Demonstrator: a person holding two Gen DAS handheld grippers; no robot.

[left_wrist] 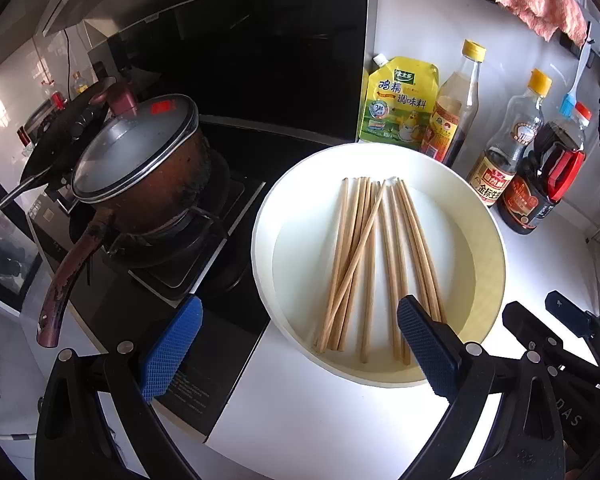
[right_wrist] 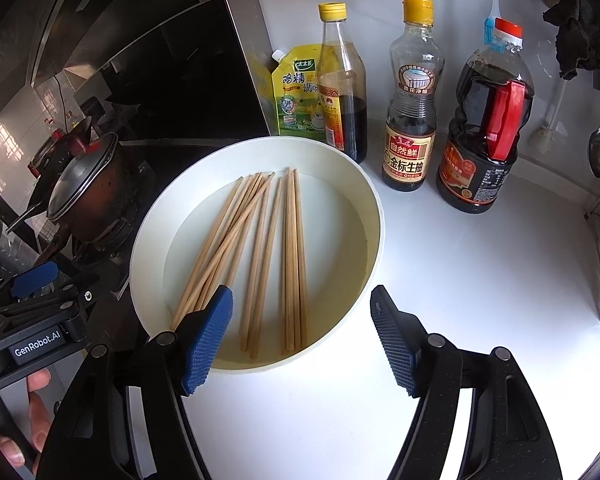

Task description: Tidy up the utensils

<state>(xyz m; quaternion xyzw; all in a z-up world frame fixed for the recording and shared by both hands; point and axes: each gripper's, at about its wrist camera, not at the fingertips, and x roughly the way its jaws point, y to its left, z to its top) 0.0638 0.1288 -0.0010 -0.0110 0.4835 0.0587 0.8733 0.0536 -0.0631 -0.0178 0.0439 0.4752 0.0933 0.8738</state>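
Both sets of jaws are held wide apart w/ nothing between them. The left gripper [left_wrist: 298,346] is poised at the near-left rim of the white round basin [left_wrist: 260,248], one pad over the stove edge, the other over the near ends of the chopsticks [left_wrist: 374,264]. The right gripper [right_wrist: 302,340] is at the near-right rim, straddling it.

The chopsticks are all lying inside the basin, approx. parallel; one group at right is neatly aligned, the left bunch is fanned w/ one stick crossed over the rest. No holder or rack can be seen for certain.

Progress is judged ambiguous: sticks gathered in the basin fits either a sorted-so-far state or a pile awaiting pick-up.

Beyond: sauce bottles [right_wrist: 410,120], a seasoning pouch [left_wrist: 398,106], a lidded saucepan [left_wrist: 140,168].
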